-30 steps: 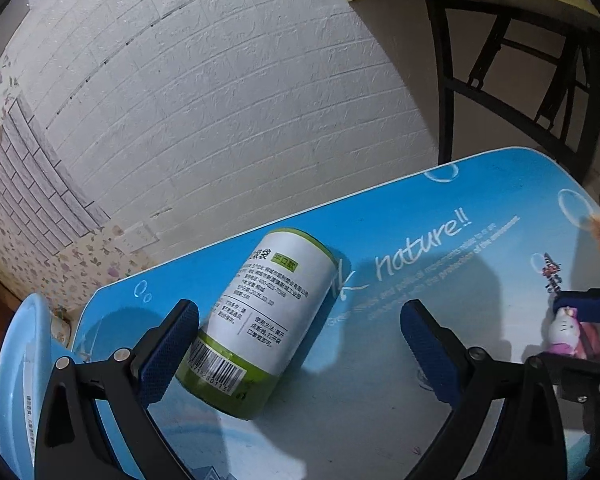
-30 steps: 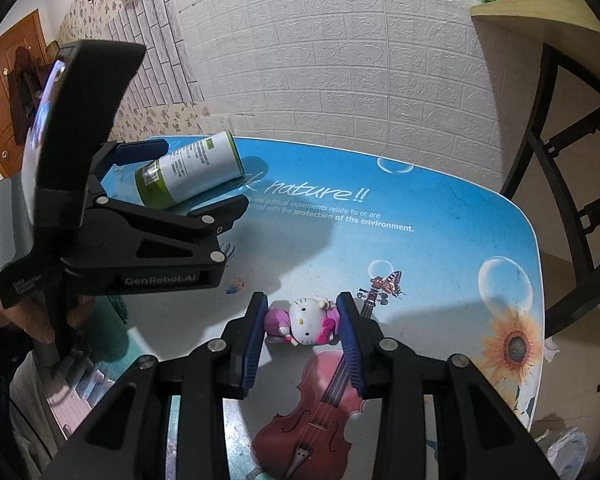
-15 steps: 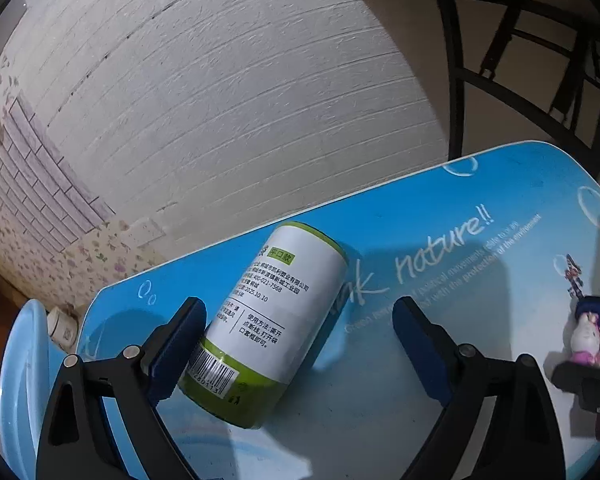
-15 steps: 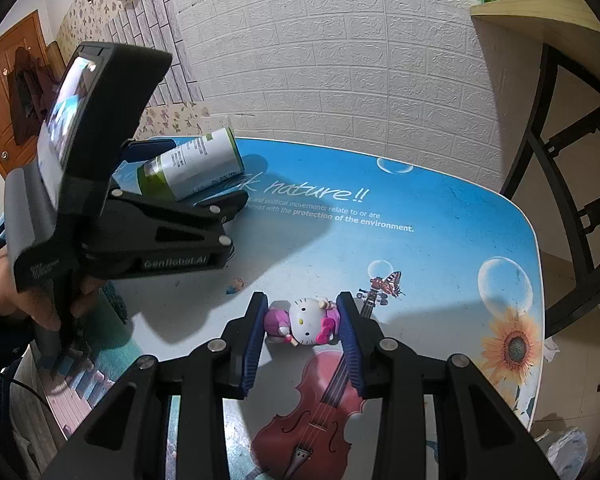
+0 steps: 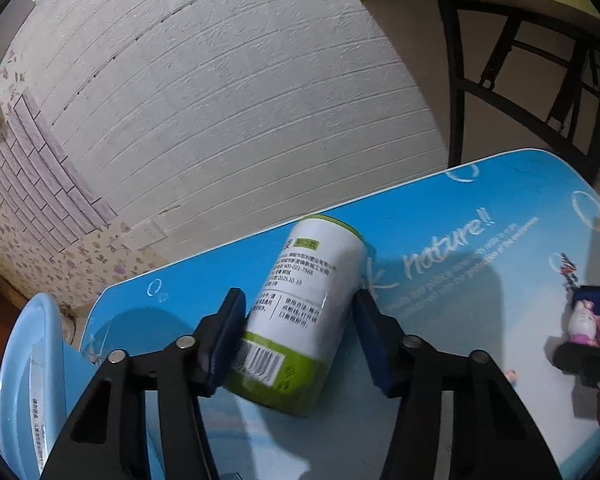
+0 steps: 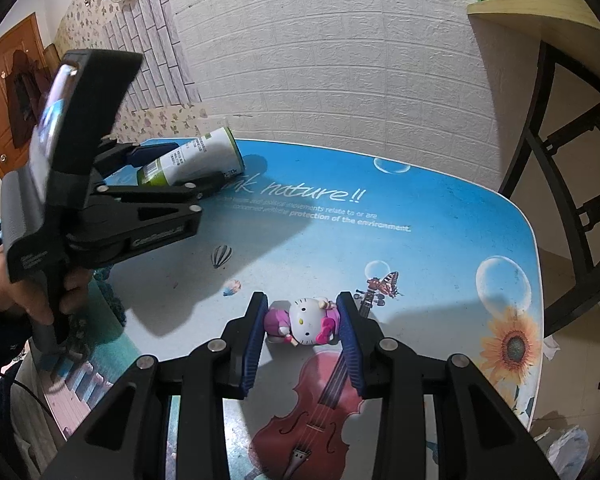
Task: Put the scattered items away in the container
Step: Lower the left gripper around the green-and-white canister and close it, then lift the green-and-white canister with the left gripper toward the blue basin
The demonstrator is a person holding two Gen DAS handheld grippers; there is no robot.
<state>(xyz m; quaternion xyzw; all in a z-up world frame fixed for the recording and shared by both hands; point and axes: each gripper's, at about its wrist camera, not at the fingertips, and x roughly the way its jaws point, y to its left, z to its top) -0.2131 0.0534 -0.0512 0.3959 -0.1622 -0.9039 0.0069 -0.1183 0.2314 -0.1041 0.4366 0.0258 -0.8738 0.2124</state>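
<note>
The green-and-white can (image 5: pixel 300 312) lies on its side on the blue printed desk (image 5: pixel 480 280), at the far left end by the wall, so it has to be gripped across its round body. The left gripper (image 5: pixel 300 336) straddles it for that reason: its fingers (image 5: pixel 224 336) have just been closing and now sit against both sides of the label, pinching the can. To the right of the can and nearer the person, the right gripper (image 6: pixel 302 340) has its fingers drawn in on a small cat figurine (image 6: pixel 304 322), holding it by the sides, probably ready to lift. Left of the can, off the desk's edge, a pale blue basin (image 5: pixel 24 380) likely serves as the container.
</note>
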